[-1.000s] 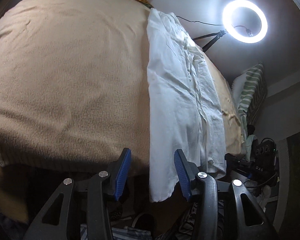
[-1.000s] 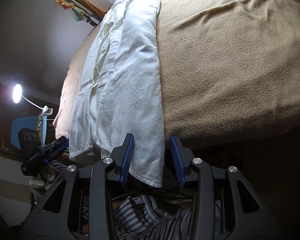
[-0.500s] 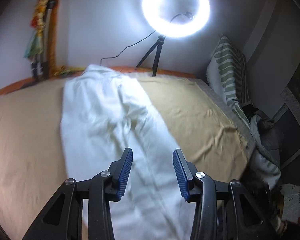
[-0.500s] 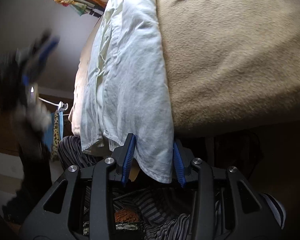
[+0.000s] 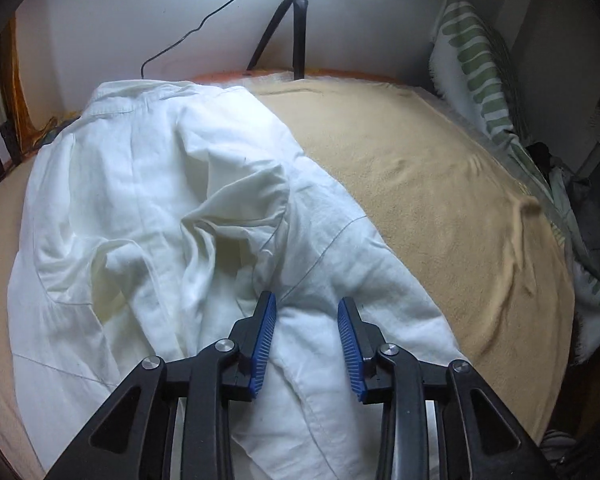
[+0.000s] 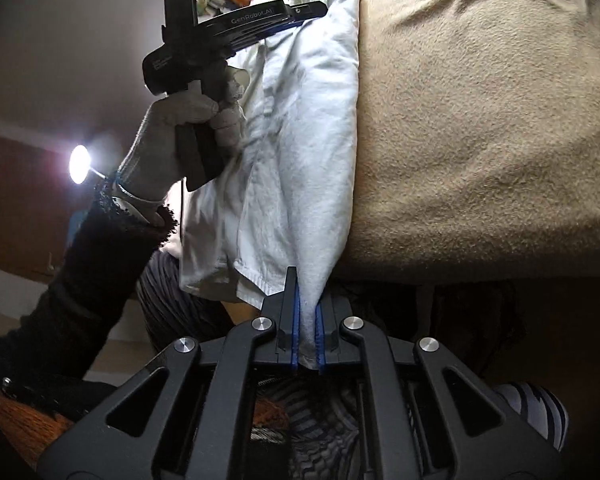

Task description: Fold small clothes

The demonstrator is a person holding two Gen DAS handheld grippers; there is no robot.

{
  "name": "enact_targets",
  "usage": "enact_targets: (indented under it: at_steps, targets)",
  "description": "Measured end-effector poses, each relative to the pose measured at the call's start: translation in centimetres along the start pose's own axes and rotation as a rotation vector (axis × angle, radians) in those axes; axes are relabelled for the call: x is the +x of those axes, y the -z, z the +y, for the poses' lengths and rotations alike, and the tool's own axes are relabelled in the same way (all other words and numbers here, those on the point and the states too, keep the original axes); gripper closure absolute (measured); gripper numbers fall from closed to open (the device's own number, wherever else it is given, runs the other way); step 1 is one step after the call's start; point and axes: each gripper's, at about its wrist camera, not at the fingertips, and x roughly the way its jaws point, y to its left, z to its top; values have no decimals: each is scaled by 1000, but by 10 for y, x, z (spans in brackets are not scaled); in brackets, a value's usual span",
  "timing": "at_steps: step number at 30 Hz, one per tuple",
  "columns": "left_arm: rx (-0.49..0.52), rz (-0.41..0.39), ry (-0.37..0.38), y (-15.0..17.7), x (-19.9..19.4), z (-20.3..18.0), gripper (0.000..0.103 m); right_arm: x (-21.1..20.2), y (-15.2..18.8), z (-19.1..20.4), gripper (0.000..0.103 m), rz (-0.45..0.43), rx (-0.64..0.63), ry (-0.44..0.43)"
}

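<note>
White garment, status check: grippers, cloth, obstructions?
Right gripper just clamped on white garment hem. Left gripper closing, open over cloth mid-bed. Nothing in the way.

A bed covered by a tan, fleecy blanket point(image 5: 440, 184) is seen in both wrist views. On the blanket a white, crumpled cotton garment point(image 5: 148, 216) is spread, occupying the blanket's 9 o'clock half in the left wrist view and running from 12 o'clock down to 6 o'clock, where it hangs over the bed's near edge. At 2 o'clock a white pillow with green stripes point(image 5: 476, 52) is propped at the bed's edge against the wall. At 12 o'clock the legs of a black tripod point(image 5: 296, 20) are planted at the far edge. The blanket's 3 o'clock half is left bare, marked by a few raised wrinkles.
</note>
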Motion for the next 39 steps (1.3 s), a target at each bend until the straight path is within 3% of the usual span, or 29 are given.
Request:
enact_targets:
  at_steps: [4,7,10,11,13,17,18,24,28,33,39]
  targets:
    - [-9,36,10,-4,-8,-1,71,6,-1,3,96,19,-33,31]
    - [-38,-16,40,-2,-43,3,71,-3,1,4,91,-8,-51,3]
    - [-93,-100,78,13,-98,14,69,-16,3,5,71,-38,-73,6]
    - [-106,-121,81,21,-115,18,68,-19,3,6,65,-52,-84,24]
    - [-128,-153,82,45,-151,26,65,-24,2,4,64,-71,-83,38]
    - [-240,-161,100,109,-201,46,46,-29,-3,-5,64,-89,-50,20]
    - [-272,-150,103,126,-206,51,45,-27,-3,-7,64,-90,-39,19]
    - [-508,-20,167,224,-199,77,47,-19,-7,-14,64,-70,-11,31]
    - [-631,-22,232,258,-189,86,50,-18,-8,-19,64,-73,17,7]
    - [-713,-48,318,273,-189,85,55,-13,-1,-19,64,-51,35,-9]
    - [-700,-17,356,278,-187,74,56,-1,5,-8,64,-5,-3,7]
